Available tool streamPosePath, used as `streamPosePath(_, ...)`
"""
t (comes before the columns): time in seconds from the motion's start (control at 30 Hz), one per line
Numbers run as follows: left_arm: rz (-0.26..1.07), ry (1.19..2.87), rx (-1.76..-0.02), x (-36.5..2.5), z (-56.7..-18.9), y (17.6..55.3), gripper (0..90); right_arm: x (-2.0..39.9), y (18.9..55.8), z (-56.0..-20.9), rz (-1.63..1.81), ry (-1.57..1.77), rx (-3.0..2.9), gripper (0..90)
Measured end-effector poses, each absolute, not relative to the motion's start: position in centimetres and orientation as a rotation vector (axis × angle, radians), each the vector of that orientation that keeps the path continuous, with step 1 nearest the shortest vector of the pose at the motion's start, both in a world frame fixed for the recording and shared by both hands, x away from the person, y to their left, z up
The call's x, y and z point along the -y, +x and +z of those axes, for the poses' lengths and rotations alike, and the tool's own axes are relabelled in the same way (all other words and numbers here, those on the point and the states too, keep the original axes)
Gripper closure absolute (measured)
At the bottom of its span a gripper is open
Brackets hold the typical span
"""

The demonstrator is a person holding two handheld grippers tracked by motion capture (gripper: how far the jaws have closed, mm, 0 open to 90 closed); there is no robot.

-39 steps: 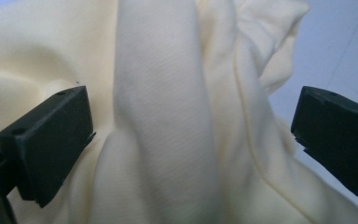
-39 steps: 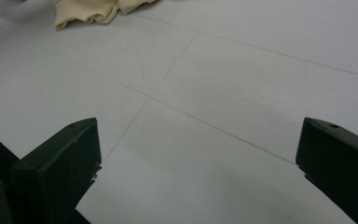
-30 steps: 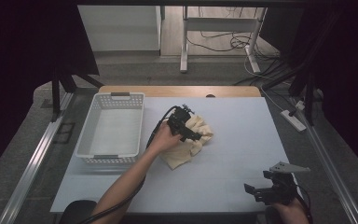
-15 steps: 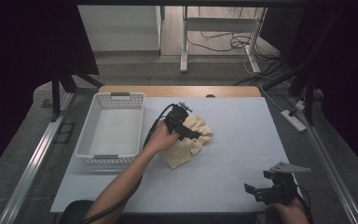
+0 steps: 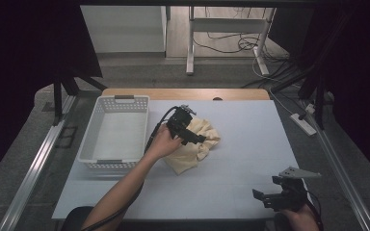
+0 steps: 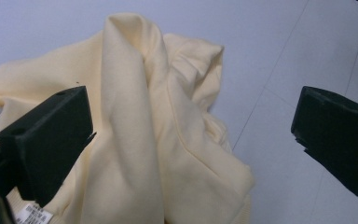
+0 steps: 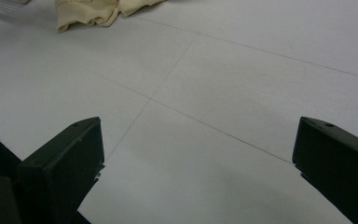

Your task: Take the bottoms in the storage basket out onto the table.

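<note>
A crumpled pale yellow garment [image 5: 195, 149] lies near the middle of the white table [image 5: 250, 130]. My left gripper [image 5: 192, 135] hovers right over it, open; in the left gripper view the cloth [image 6: 154, 135] bunches up between the wide-apart jaws, with a label at the lower left. My right gripper [image 5: 270, 198] rests open near the table's front right corner, nothing between its jaws. In the right gripper view the garment [image 7: 98, 11] lies far off at the top left.
A white slatted basket [image 5: 114, 132] stands at the left of the table, beside the garment. Beyond the table's wooden far edge [image 5: 183, 93] are a metal frame and cables on the floor. A power strip [image 5: 304, 124] lies off the right side.
My left gripper has drifted slightly left and lower over the garment. The right gripper has stayed where it was.
</note>
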State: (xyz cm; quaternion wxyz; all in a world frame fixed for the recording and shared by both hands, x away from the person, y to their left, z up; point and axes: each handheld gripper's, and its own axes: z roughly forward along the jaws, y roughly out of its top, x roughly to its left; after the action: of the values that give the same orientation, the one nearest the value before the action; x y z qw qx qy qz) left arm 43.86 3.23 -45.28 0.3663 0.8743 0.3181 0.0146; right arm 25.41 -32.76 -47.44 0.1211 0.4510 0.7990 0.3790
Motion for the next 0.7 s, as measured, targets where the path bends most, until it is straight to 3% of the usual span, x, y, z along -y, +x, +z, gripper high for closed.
streamPosePath(0.7, 0.03, 2.212, -0.814, -5.2, -44.6, 42.9, 0.1, 32.8, 25.4, -47.4, 1.11, 1.32, -2.33, 2.4)
